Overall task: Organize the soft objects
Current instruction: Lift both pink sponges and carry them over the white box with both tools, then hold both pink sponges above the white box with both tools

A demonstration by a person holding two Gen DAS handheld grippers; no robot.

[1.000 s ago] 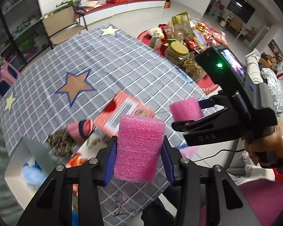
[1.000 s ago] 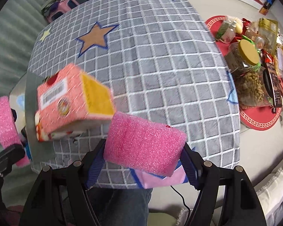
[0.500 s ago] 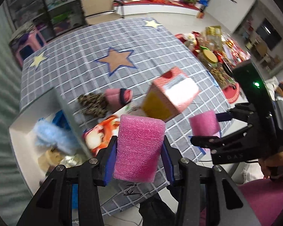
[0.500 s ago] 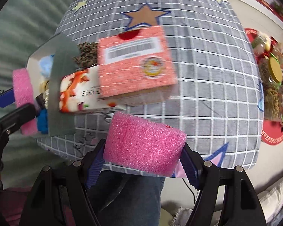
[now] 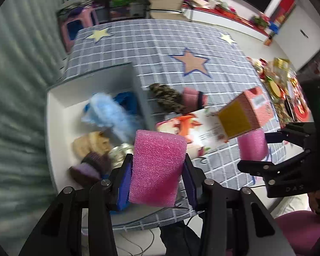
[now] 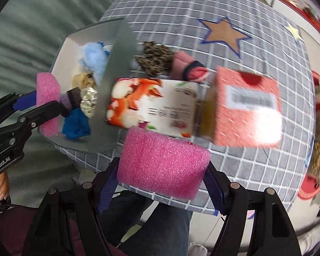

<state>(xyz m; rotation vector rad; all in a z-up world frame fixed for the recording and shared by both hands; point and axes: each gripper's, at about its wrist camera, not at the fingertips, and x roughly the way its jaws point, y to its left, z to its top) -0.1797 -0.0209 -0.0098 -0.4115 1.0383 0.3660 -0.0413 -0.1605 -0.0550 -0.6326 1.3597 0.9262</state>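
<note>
The pink foam block (image 5: 157, 168) sits clamped between the fingers of the left tool (image 5: 157, 177), standing upright in the lower middle of the left view, its long axis running up the frame along the fingers. A second pink foam block (image 6: 163, 163) is squeezed in the right tool (image 6: 162, 170), low in the middle of the right view; this one lies crosswise, its long axis spanning from finger to finger. Neither block is down anywhere yet; both hang above the near edge of the surface (image 5: 160, 42) with its grey checked cloth.

To the left in both views stands a white box (image 5: 55, 128), and it already holds a heap of soft stuff: a fluffy light-blue thing (image 5: 108, 115), something tan, a purple knit piece, a deep-blue cloth. I'd say the sorting is well under way.

What looks left: a speckled brown soft thing (image 6: 154, 58) and a rolled pink piece (image 6: 188, 67) lie on the cloth just beside the box's grey flap (image 6: 117, 64). A printed carton (image 6: 153, 106) and a pink box (image 6: 247, 106) sit nearby; they appear stiff, so probably not part of the job.
</note>
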